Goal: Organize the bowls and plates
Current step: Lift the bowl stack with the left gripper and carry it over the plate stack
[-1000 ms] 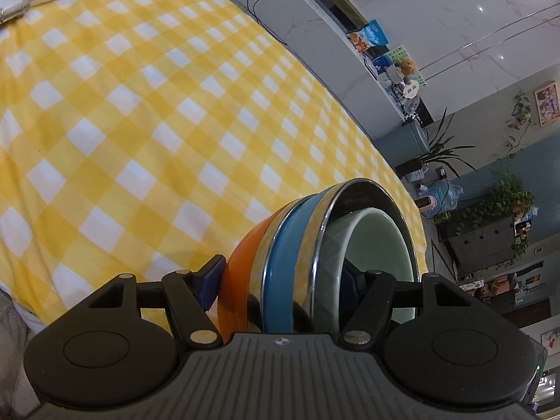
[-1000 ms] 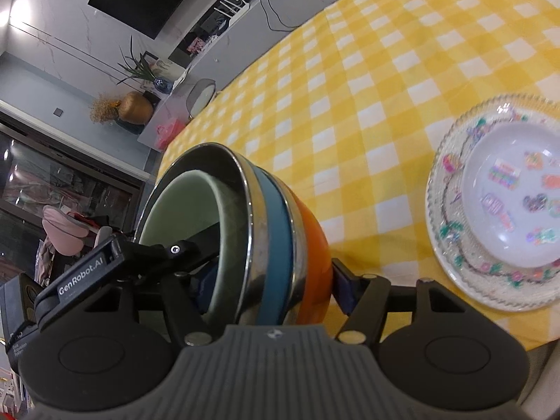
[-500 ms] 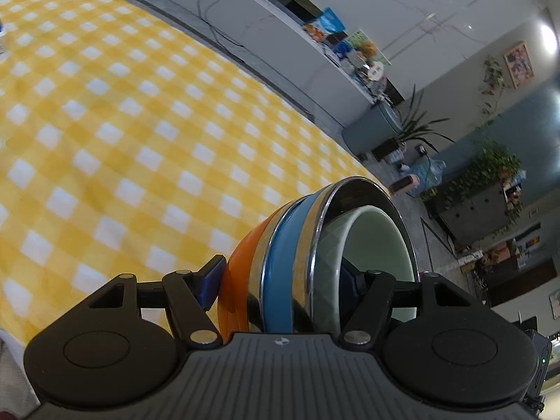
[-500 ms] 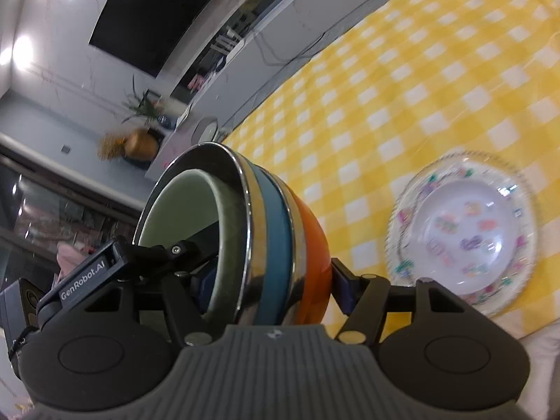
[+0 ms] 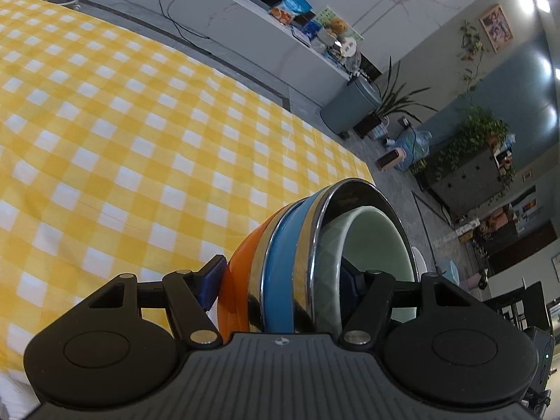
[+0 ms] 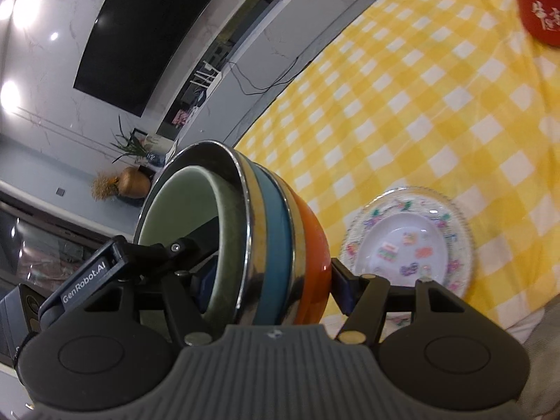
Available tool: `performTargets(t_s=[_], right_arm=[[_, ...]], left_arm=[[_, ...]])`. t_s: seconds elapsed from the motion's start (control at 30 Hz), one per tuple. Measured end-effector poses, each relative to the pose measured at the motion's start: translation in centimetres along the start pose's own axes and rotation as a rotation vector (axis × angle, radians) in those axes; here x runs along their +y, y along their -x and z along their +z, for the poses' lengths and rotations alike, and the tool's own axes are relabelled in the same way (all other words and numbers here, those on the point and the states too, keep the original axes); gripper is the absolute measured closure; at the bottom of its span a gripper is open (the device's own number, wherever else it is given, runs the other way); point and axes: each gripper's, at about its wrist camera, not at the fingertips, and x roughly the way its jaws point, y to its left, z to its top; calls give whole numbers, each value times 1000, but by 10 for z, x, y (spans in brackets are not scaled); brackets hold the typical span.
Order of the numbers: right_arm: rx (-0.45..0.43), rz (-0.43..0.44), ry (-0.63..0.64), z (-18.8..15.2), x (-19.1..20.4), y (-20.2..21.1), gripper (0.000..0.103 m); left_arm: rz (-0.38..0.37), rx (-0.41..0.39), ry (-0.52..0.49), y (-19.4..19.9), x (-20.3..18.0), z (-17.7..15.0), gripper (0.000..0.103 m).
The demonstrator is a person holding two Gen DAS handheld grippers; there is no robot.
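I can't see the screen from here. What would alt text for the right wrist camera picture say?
A right gripper clamps a tilted stack of nested bowls, orange outside, then blue and steel, pale green innermost, held above a yellow checked tablecloth. A patterned plate lies on the cloth to the right, with a red cup at the far corner.

"GenRobot.AI" on left hand-held gripper (image 6: 196,273)

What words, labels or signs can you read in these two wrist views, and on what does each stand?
"GenRobot.AI": white lettering on the left gripper, seen in the right wrist view.
White characters on the red cup: too blurred to read.
Snack packets on the counter: print too small to read.
Nothing else is legible.
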Motion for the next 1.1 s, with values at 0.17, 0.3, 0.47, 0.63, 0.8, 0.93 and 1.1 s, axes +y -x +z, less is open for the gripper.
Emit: performTargets(t_s=[0.17, 0.3, 0.47, 0.63, 0.8, 0.93, 1.1], right_arm=[[15, -30, -23, 5, -13, 0, 40], [20, -46, -43, 7, -23, -8, 40], [25, -90, -44, 9, -29, -16, 40], [28, -148, -50, 9, -35, -22, 40], [48, -157, -79, 10, -49, -29, 40], [56, -190, -78, 11, -54, -32, 40], [66, -183, -94, 12, -61, -35, 41]], left_arm=[[4, 17, 11, -17, 1, -6, 28], [6, 28, 10, -30, 5, -9, 28], [-8, 64, 45, -45, 14, -12, 28], [-18, 110, 87, -61, 23, -14, 28], [-10, 128, 89, -72, 27, -18, 28], [-21, 153, 113, -81, 32, -22, 28], [-28, 151, 115, -86, 37, -25, 28]])
